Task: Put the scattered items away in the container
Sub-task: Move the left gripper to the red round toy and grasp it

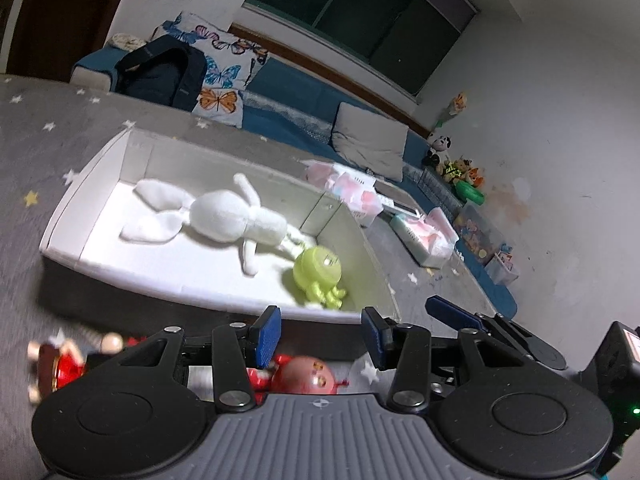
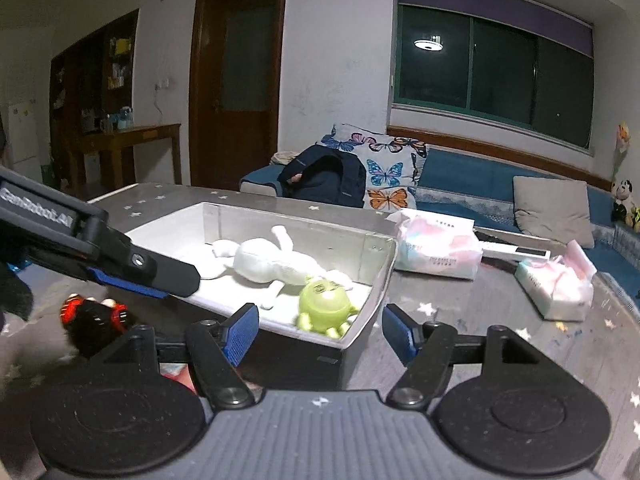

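Toys, a white rabbit (image 1: 228, 216) and green monster (image 1: 318, 270), lay mid-frame in the box (image 1: 64, 216); left gripper (image 1: 322, 334) and right gripper (image 2: 320, 334) both gaped, holding nothing.

Open top on the box, crowded near wall, clutter to the right.

Lay open from above, the white box (image 1: 100, 256), with bare floor at its far-left end beyond the white rabbit (image 1: 224, 216); blocked at the near corner by the green monster toy (image 1: 318, 272), touching the rabbit's legs. Stood between the spread left tongs (image 1: 320, 334) and the box, its near wall. Lay close under those tongs, a red-and-pink figure (image 1: 308, 376). Crowded the worktop (image 2: 500, 312) right of the box, two tissue packs (image 2: 436, 246).
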